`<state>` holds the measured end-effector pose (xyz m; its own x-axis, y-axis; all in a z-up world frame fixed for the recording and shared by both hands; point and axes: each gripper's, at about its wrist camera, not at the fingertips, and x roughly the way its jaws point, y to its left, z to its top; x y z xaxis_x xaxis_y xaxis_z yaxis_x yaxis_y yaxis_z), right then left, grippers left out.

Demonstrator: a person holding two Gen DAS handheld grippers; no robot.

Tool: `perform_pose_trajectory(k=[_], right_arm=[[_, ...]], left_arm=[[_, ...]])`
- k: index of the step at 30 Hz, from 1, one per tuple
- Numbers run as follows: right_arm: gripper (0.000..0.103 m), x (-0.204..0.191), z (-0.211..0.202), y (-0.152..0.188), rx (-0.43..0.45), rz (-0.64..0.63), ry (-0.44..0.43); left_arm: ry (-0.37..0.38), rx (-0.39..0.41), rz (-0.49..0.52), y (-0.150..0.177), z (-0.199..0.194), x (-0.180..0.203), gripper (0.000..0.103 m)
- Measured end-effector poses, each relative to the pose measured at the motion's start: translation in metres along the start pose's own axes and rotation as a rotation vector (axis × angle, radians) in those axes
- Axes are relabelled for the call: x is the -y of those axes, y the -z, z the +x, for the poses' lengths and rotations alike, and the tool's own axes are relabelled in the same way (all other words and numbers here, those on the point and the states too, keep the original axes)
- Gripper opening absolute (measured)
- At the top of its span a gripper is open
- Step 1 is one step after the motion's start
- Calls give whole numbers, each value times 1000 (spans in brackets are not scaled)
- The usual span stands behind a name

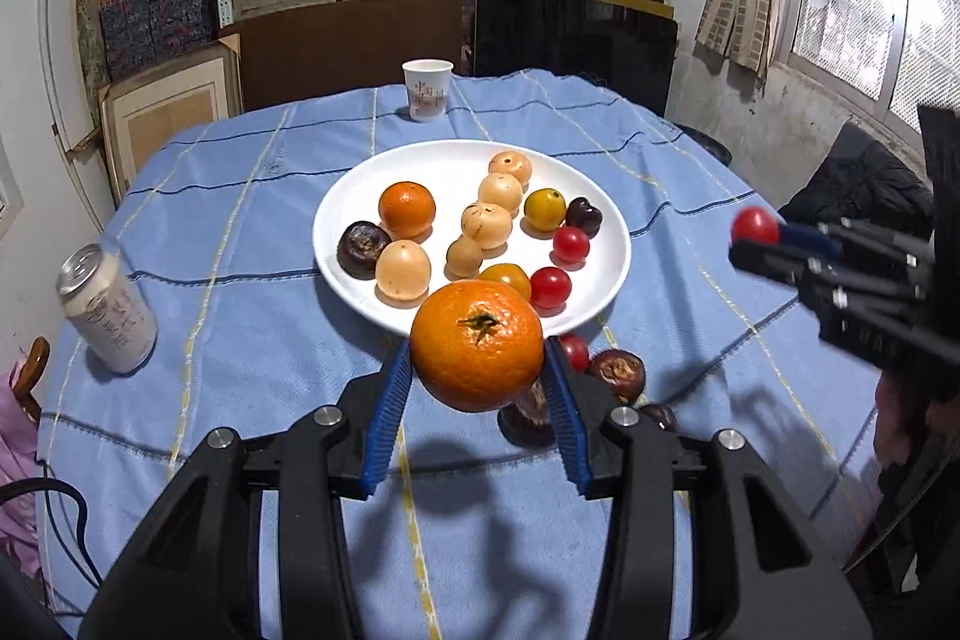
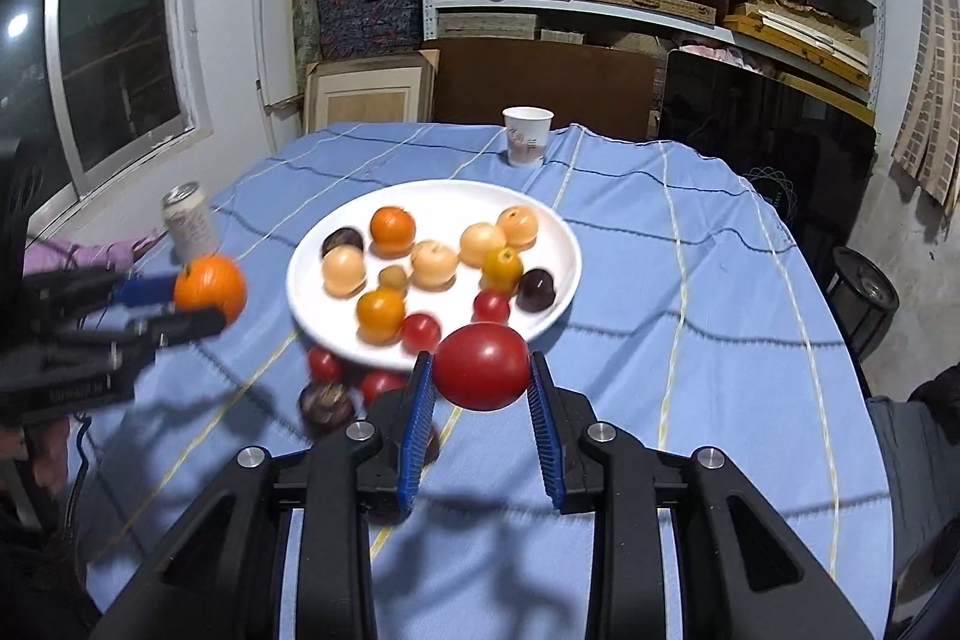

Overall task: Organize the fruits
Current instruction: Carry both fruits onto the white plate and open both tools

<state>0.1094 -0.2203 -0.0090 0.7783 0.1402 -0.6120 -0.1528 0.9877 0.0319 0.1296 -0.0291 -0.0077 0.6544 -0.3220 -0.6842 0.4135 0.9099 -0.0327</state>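
Observation:
My left gripper (image 1: 478, 364) is shut on a large orange mandarin (image 1: 478, 345) and holds it above the cloth, just before the near rim of the white plate (image 1: 348, 202). It also shows in the right wrist view (image 2: 210, 287). My right gripper (image 2: 480, 379) is shut on a red cherry tomato (image 2: 482, 367), held above the cloth near the plate (image 2: 558, 232); it shows at the right of the left wrist view (image 1: 754, 226). The plate holds several fruits: an orange (image 1: 407, 208), pale round fruits, yellow and red tomatoes, dark chestnut-like ones.
On the blue cloth before the plate lie a red tomato (image 1: 575, 352) and dark brown fruits (image 1: 618, 371). A drink can (image 1: 107, 307) stands at the left, a paper cup (image 1: 427, 90) at the far edge. Shelves with boxes stand behind the table.

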Motion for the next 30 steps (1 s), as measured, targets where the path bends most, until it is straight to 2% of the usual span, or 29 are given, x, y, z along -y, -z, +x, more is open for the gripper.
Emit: perform_pose_trajectory(k=[9, 15, 19, 26, 27, 28, 30], right_arm=[[31, -9, 74, -41, -54, -30, -60], [31, -19, 122, -51, -116, -56, -74], [31, -22, 143, -50, -148, -65, -68], [33, -26, 152, -47, -169, -75, -64], [41, -26, 150, -47, -158, -76, -61], [45, -26, 145, -47, -143, -76, -54], [45, -24, 139, -47, -131, -71, -53]], left_arm=[[-9, -74, 4, -26, 63, -5, 43], [-5, -126, -19, -27, 97, -15, 43], [-7, -126, -28, -28, 106, -20, 44], [-18, -146, -28, -27, 113, -21, 45], [-24, -142, -27, -27, 111, -21, 46], [-30, -136, -26, -27, 108, -21, 46], [-31, -112, -29, -27, 99, -21, 50]])
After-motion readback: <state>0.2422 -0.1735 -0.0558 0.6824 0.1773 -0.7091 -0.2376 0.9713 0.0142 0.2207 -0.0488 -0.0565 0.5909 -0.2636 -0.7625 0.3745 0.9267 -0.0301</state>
